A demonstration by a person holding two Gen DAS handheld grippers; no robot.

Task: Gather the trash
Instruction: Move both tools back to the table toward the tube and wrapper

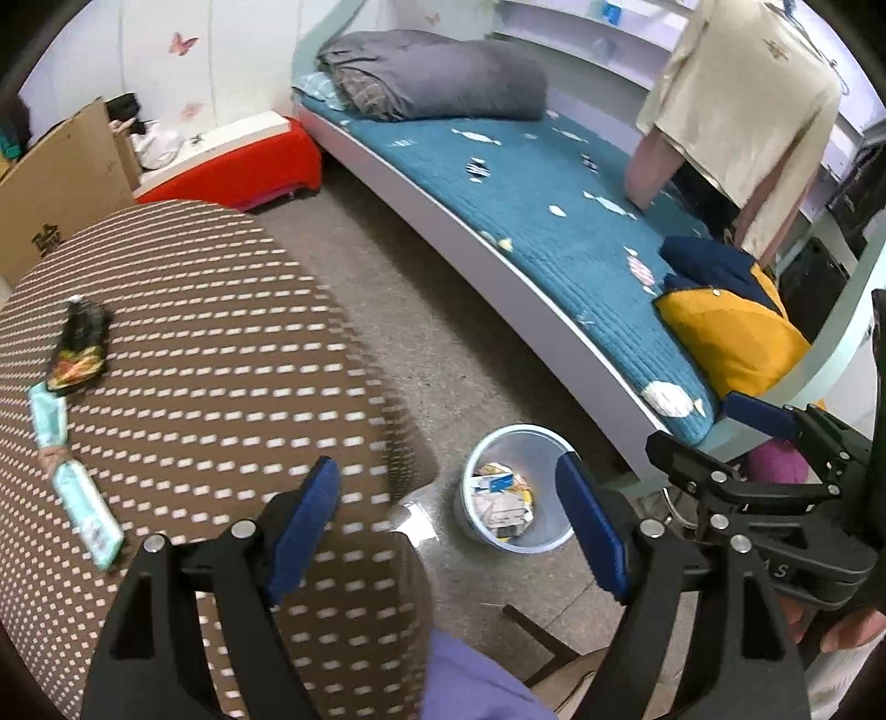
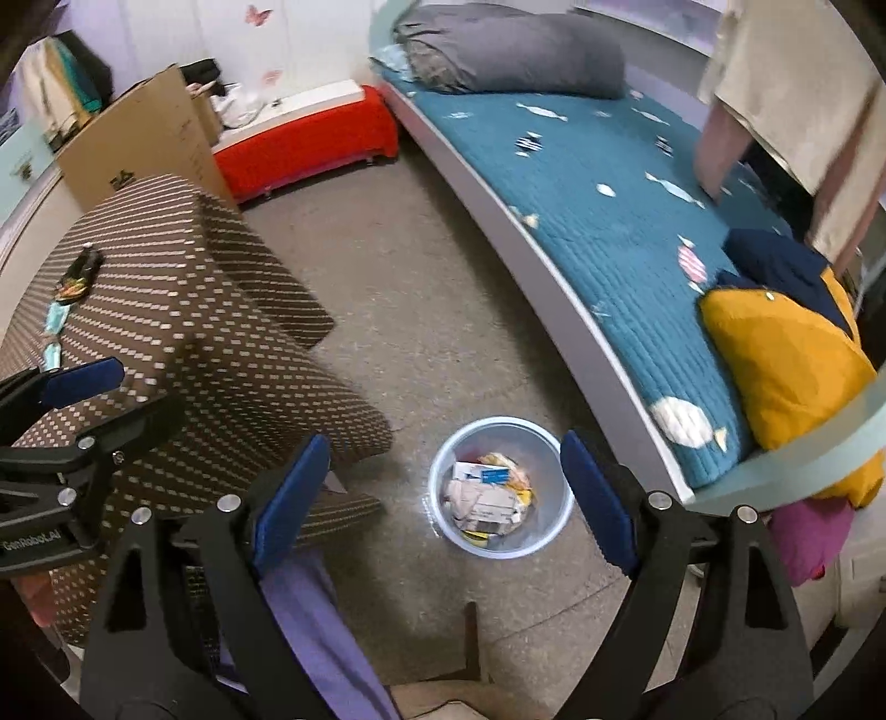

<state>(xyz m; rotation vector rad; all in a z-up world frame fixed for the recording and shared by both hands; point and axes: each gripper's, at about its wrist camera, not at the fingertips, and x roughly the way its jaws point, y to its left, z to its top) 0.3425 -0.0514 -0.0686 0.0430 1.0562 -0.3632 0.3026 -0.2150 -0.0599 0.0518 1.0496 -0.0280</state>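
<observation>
1. Because nothing sits between them, the left gripper point(image 1: 448, 531) and right gripper point(image 2: 443, 504) hang with fingers spread, empty.
2. Below them the bin point(image 2: 545, 540) holds trash, while wrappers point(image 1: 83, 498) lie on the spotted tablecloth point(image 1: 221, 332).

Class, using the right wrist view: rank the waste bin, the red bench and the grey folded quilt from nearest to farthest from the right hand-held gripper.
1. Waste bin, on the floor between the open fingers of the right hand-held gripper.
2. Red bench, beyond the bin, upper left, by the wall.
3. Grey folded quilt, at the far end of the bed.
</observation>
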